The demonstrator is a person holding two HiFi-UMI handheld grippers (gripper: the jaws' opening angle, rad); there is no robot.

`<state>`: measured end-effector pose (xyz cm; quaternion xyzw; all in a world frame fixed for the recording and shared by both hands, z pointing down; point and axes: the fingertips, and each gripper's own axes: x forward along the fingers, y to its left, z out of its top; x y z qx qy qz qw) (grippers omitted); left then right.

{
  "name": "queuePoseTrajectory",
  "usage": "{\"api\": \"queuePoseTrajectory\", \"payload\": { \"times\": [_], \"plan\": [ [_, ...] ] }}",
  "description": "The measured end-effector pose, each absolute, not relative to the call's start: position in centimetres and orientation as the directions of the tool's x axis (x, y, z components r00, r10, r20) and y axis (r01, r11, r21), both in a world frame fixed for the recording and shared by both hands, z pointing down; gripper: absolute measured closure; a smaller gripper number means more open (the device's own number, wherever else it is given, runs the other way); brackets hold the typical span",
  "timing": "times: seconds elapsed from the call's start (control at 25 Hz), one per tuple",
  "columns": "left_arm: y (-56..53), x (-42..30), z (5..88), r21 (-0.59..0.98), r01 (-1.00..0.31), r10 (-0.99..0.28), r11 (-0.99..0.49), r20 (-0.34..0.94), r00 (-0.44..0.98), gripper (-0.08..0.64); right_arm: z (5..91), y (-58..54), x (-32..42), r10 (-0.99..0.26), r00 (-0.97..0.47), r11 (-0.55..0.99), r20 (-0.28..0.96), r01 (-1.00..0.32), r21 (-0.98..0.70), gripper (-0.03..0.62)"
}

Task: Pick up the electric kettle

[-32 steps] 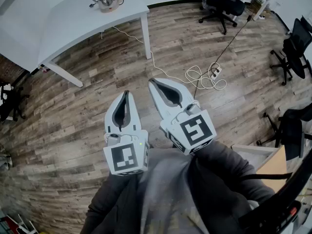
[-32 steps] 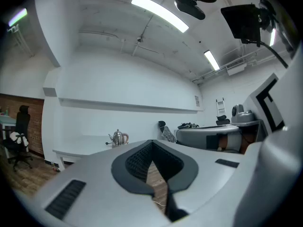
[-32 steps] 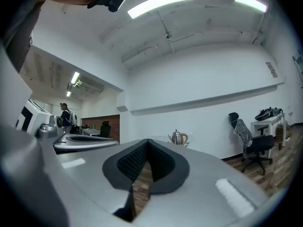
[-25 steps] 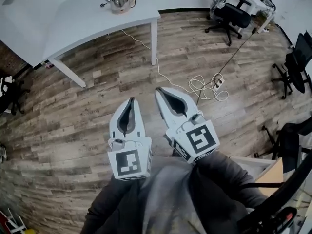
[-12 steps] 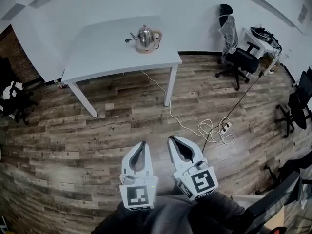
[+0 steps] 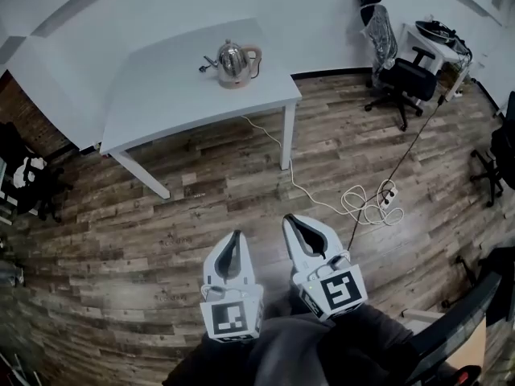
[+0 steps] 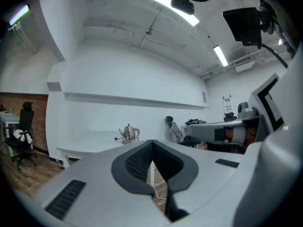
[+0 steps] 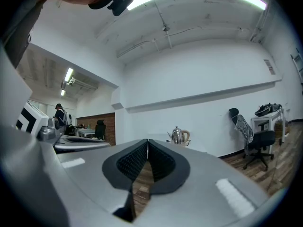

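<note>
Left tongs and right tongs both clenched empty, held low over the floor because the electric kettle on the table stands well beyond reach

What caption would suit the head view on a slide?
Left gripper and right gripper, both shut, face the electric kettle on a white table.

kettle: shiny steel, pale handle | upright | on white table, near far edge
</note>
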<state>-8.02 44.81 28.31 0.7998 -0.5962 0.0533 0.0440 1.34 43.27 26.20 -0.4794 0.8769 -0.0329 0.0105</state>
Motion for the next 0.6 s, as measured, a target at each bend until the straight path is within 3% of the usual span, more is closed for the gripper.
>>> {"api": "queuePoseTrajectory", "payload": {
  "times": [0.6],
  "plan": [
    [28.7, -2.5, 23.9, -0.060, -0.981, -0.983, -0.184, 0.036, 0.182, 0.563, 25.3, 30.5, 8.4, -0.824, -0.565, 0.566, -0.031, -0.820, -0.085, 0.584]
  ]
}}
